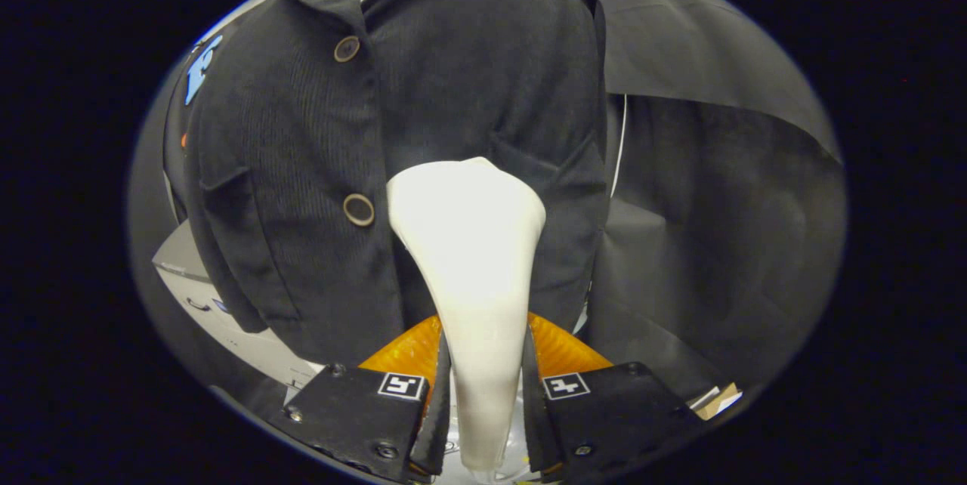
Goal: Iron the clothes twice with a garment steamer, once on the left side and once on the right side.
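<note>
A black corduroy jacket (317, 168) with brown buttons hangs upright just ahead of me. My gripper (483, 387) is shut on the white garment steamer (472, 258), its handle running up from between the two fingers. The steamer's broad head rests against the jacket's right half, beside the button placket and at pocket height. The lower button (358, 209) sits just left of the head. The jacket's hem behind the steamer is hidden.
Black cloth (718, 205) drapes the booth wall right of the jacket. A white box-like surface (227, 319) stands low on the left, under the jacket's sleeve. A small cardboard piece (718, 400) lies low on the right.
</note>
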`<state>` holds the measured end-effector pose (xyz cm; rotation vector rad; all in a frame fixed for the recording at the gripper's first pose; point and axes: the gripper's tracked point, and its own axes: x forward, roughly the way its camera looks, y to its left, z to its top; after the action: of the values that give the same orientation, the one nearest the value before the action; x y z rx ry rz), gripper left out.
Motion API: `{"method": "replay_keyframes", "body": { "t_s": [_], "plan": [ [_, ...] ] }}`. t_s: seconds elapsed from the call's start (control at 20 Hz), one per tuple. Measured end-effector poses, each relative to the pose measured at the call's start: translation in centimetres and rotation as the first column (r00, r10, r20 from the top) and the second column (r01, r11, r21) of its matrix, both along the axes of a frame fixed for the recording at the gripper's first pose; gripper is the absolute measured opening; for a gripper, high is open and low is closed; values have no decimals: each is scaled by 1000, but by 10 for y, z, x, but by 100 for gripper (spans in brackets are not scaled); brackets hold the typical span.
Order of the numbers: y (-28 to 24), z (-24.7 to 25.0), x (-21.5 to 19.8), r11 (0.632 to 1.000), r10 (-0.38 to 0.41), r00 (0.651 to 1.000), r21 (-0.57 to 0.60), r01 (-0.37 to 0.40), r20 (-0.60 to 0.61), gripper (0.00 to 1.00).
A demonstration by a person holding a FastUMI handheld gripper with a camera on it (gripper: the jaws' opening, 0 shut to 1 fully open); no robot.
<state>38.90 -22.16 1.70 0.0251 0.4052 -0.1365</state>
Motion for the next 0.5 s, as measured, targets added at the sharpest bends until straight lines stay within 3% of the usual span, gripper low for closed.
{"method": "replay_keyframes", "body": {
  "t_s": [0.5],
  "plan": [
    [2, -5, -5, 999, -8, 996, 33, 10, -87, 43]
  ]
}}
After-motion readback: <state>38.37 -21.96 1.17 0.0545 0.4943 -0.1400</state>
